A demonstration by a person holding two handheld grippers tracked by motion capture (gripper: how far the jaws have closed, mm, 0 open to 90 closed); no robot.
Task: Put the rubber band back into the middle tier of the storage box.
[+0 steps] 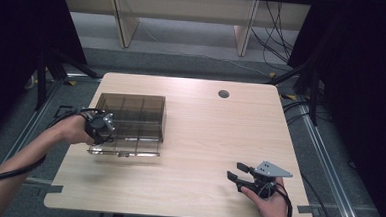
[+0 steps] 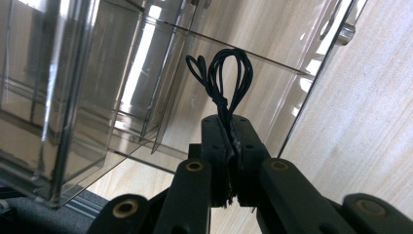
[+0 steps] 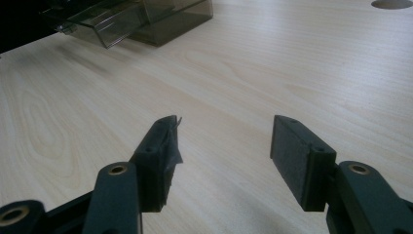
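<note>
A smoky clear plastic organiser box point(image 1: 130, 122) with dividers sits on the left of the wooden table point(image 1: 204, 134). My left gripper point(image 1: 100, 126) hovers at the box's left front part, its jaws shut on a small bundle of black looped cord point(image 2: 225, 78) that hangs over a compartment of the box point(image 2: 87, 97). My right gripper point(image 1: 237, 172) rests low near the table's front right, open, with nothing between its fingers point(image 3: 158, 156). In the right gripper view the box point(image 3: 141, 17) lies far off at the upper left.
A round cable hole point(image 1: 224, 94) sits in the table's back right. The box's drawer front juts toward the table's front edge. Bare wood spreads between the box and my right gripper. Black curtains and floor cables surround the table.
</note>
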